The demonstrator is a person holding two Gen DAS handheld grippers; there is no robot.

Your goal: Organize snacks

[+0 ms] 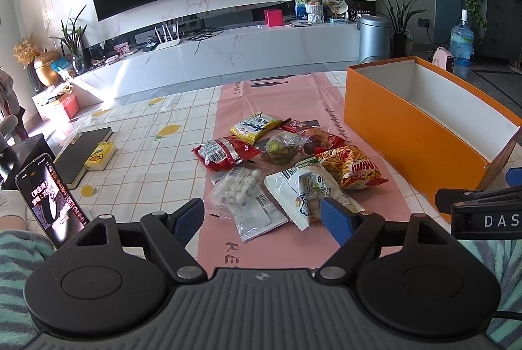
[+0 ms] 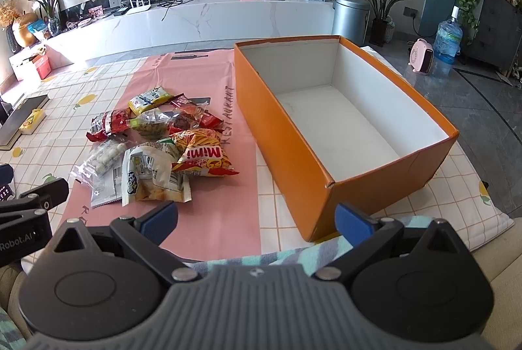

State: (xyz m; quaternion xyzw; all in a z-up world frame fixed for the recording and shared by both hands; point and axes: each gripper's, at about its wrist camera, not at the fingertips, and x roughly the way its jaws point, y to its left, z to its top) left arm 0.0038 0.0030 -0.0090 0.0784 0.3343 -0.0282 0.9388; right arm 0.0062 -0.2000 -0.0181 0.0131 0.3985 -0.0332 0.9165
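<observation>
Left wrist view showed the left gripper (image 1: 262, 221) with its jaws spread and empty, low over the near edge of the snack packets (image 1: 287, 160) heaped on the pink mat (image 1: 293, 245) on the surface; these looked light, soft and crinkly, and the white bag (image 1: 310, 190) nearest the jaws would likely take best by a pinch on its flat sealed edge, gently, since puffed bags can slip or crush. Right wrist view showed the right gripper (image 2: 256, 219) likewise spread and holding nothing, near the corner of the empty orange box (image 2: 293, 147) standing just beside the heap.
</observation>
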